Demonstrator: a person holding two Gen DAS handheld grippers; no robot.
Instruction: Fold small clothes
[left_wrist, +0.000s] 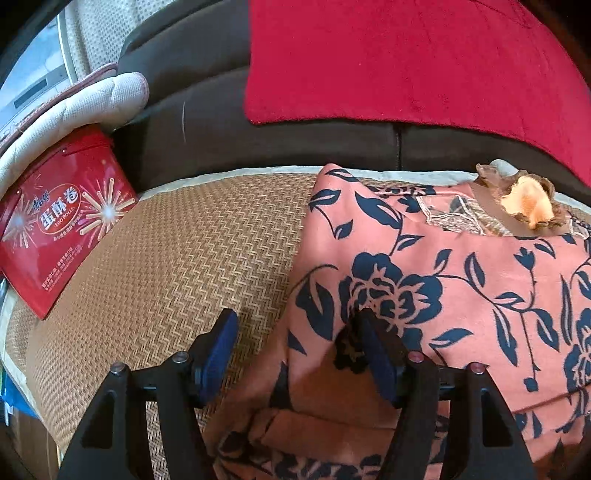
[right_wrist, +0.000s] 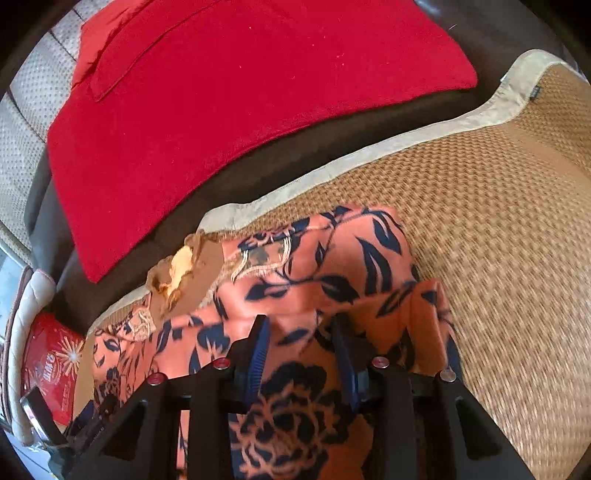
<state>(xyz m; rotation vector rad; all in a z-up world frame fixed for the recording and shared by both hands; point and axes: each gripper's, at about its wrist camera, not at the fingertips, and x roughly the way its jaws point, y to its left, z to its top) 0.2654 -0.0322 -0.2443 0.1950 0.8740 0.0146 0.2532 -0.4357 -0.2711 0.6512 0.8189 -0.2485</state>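
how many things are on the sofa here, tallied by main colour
Red: 2, the red cushion and the egg roll tin
Salmon with navy flowers: 1, the floral garment
Tan: 1, the woven mat
White: 1, the quilted pad
Orange-brown: 1, a small ornament on the garment
Total: 6

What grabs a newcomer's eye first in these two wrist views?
The salmon floral garment with dark blue flowers, spread on the woven mat, with both grippers open over it: left gripper, right gripper. Behind it, a big red cushion leans on the dark sofa back. A red egg roll tin stands at the mat's left end.
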